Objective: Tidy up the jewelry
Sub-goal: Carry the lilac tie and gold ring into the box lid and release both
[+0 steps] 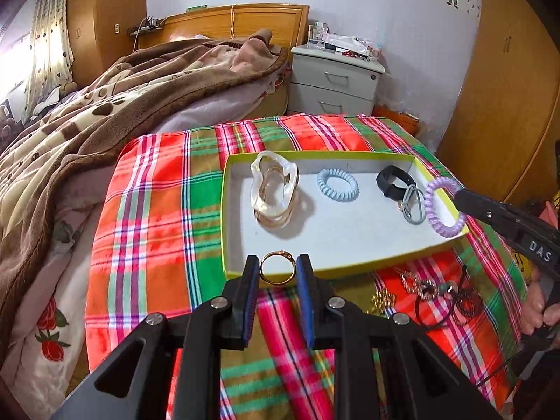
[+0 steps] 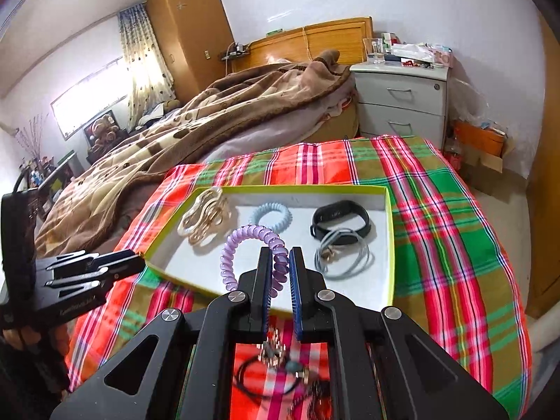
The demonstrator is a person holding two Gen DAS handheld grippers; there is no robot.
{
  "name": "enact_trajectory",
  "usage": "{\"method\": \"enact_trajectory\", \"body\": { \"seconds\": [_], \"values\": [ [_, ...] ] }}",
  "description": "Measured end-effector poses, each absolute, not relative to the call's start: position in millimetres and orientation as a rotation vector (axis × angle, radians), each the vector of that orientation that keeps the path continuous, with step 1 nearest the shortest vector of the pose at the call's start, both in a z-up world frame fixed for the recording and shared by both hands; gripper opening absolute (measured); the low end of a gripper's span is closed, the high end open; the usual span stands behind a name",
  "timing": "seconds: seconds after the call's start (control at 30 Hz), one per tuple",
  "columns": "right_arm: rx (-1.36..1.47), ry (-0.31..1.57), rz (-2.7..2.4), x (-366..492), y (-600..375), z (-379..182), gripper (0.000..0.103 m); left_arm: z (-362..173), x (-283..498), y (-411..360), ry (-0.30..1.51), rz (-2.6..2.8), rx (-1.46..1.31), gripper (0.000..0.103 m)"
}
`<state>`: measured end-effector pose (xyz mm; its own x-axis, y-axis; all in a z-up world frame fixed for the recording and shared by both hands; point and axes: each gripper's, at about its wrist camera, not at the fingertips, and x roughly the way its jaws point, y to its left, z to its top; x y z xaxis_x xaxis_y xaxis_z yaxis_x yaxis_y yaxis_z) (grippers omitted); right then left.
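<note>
A shallow white box with a yellow-green rim (image 1: 231, 210) (image 2: 390, 231) lies on the plaid cloth. It holds clear and gold bangles (image 1: 274, 189) (image 2: 204, 222), a light blue coil hair tie (image 1: 337, 185) (image 2: 271, 215), a black wristband (image 1: 392, 180) (image 2: 341, 220) and grey elastic ties (image 1: 413, 204) (image 2: 341, 255). My left gripper (image 1: 278, 267) is shut on a thin gold ring (image 1: 278, 268) at the box's near rim. My right gripper (image 2: 281, 266) is shut on a purple coil hair tie (image 2: 245, 252) (image 1: 442, 206), held over the box's right end.
A pile of loose chains, beads and black cords (image 1: 434, 294) (image 2: 280, 367) lies on the cloth in front of the box. A bed with a brown blanket (image 1: 105, 112) is to the left, a grey nightstand (image 1: 336, 80) behind and wooden wardrobes (image 1: 507, 105) to the right.
</note>
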<state>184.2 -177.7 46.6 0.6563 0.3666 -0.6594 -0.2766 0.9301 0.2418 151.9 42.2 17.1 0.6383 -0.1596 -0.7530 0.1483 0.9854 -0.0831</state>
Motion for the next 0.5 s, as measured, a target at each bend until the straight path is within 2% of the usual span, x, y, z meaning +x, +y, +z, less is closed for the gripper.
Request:
{"method": "enact_trajectory", "body": {
  "seconds": [0.5],
  "values": [
    [0.121,0.9,0.379,236,-147,14,0.01,1,187,35,0.901,-0.197,-0.038,0.022]
  ]
}}
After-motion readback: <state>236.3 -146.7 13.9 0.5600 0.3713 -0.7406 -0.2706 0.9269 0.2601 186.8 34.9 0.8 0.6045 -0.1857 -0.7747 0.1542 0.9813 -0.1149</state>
